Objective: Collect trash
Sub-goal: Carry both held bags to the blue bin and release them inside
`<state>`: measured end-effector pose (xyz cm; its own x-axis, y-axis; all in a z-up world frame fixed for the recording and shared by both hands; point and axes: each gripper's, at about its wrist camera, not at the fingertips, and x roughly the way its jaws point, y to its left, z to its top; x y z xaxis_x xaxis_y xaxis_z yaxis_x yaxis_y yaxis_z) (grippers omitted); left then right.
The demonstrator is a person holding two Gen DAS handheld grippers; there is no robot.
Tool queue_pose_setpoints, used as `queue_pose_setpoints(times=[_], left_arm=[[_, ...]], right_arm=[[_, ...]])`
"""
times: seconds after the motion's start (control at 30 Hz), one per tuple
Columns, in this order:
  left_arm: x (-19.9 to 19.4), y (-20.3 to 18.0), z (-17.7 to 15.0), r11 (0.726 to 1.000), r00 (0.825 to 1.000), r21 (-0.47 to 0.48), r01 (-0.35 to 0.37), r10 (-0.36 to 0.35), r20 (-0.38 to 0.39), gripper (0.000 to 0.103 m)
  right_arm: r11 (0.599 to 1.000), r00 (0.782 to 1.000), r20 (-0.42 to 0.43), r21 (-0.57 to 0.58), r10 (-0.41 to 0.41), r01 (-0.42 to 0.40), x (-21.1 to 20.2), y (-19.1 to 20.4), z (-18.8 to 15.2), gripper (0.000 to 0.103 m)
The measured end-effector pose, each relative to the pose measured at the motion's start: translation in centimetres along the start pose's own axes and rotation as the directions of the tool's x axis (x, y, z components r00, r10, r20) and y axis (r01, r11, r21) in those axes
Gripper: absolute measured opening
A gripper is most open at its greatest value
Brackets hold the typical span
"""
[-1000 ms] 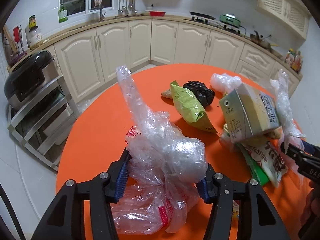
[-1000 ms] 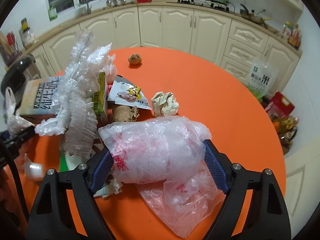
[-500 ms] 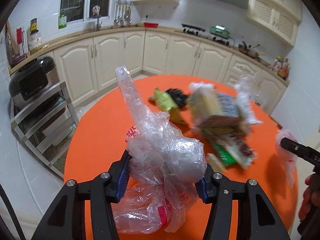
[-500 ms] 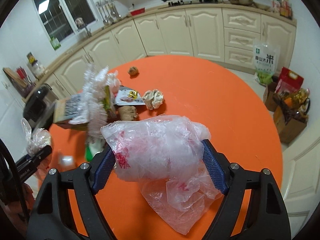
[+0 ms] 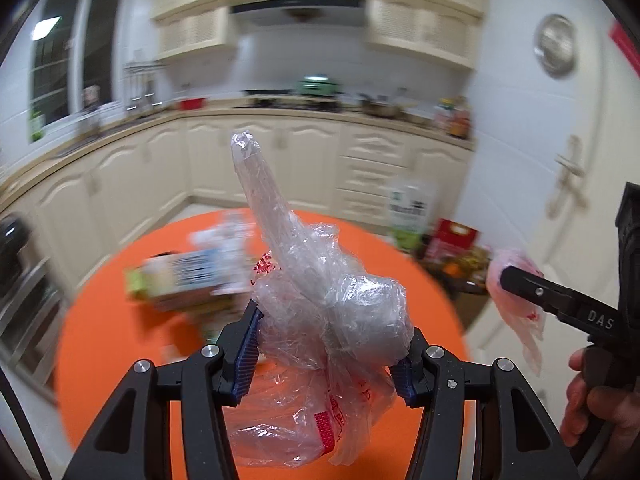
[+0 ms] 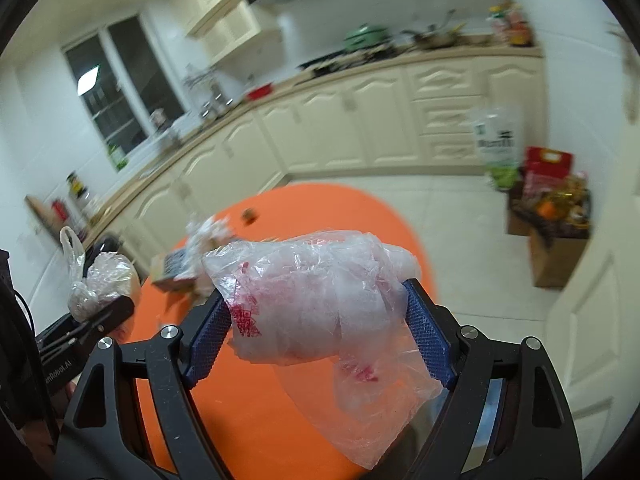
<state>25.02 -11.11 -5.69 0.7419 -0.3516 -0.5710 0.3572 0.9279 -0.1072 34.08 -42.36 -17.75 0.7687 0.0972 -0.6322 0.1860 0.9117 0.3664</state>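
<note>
Above the orange counter point(image 5: 120, 344), both grippers, left point(image 5: 328, 344) and right point(image 6: 320, 320), have risen with jaws pinching crumpled plastic bags point(image 5: 332, 304) point(image 6: 320, 296), leaving the carton point(image 5: 180, 276) for later.

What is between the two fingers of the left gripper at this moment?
In the left wrist view, a crumpled clear plastic bag with red print fills the gap of the left gripper; both fingers press on it.
</note>
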Motion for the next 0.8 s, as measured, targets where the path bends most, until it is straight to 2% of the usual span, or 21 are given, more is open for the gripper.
queue_pose_setpoints(times=[0.1,0.17,0.23,0.37,0.43,0.57,0.7,0.8], left_arm=[[1.2,-4.1,-0.3,0.994,0.995,0.052,0.095,-0.094,-0.021,0.051],[2.4,-6.6,-0.7,0.983,0.986,0.084,0.161,-0.157,-0.056,0.051],[4.1,-9.6,-1.6,0.966,0.969,0.119,0.231,-0.218,-0.112,0.051],[6.9,-14.6,-3.7,0.931,0.935,0.175,0.32,-0.281,-0.218,0.051],[8.4,-17.0,-5.0,0.915,0.921,0.208,0.345,-0.288,-0.263,0.051],[12.2,-19.6,-7.0,0.893,0.889,0.239,0.38,-0.281,-0.362,0.051],[16.9,-20.8,-8.9,0.882,0.857,0.265,0.39,-0.243,-0.453,0.051],[20.1,-22.3,-9.9,0.878,0.84,0.286,0.384,-0.204,-0.502,0.052]], right_arm=[[0.997,0.997,0.026,0.035,-0.077,0.076,-2.0,-3.8,-0.1,0.081],[0.99,0.992,0.024,0.075,-0.124,0.122,-2.9,-6.5,-0.3,0.081],[0.974,0.981,0.007,0.118,-0.194,0.192,-3.4,-9.8,-0.9,0.081],[0.939,0.963,-0.064,0.213,-0.262,0.27,-2.7,-15.9,-2.9,0.081],[0.919,0.954,-0.117,0.261,-0.275,0.297,-1.8,-19.2,-4.2,0.081],[0.888,0.946,-0.208,0.34,-0.249,0.309,0.8,-23.7,-6.6,0.081],[0.859,0.939,-0.284,0.414,-0.192,0.301,3.9,-27.4,-9.4,0.081],[0.835,0.933,-0.327,0.462,-0.154,0.299,5.9,-29.5,-11.3,0.081]])
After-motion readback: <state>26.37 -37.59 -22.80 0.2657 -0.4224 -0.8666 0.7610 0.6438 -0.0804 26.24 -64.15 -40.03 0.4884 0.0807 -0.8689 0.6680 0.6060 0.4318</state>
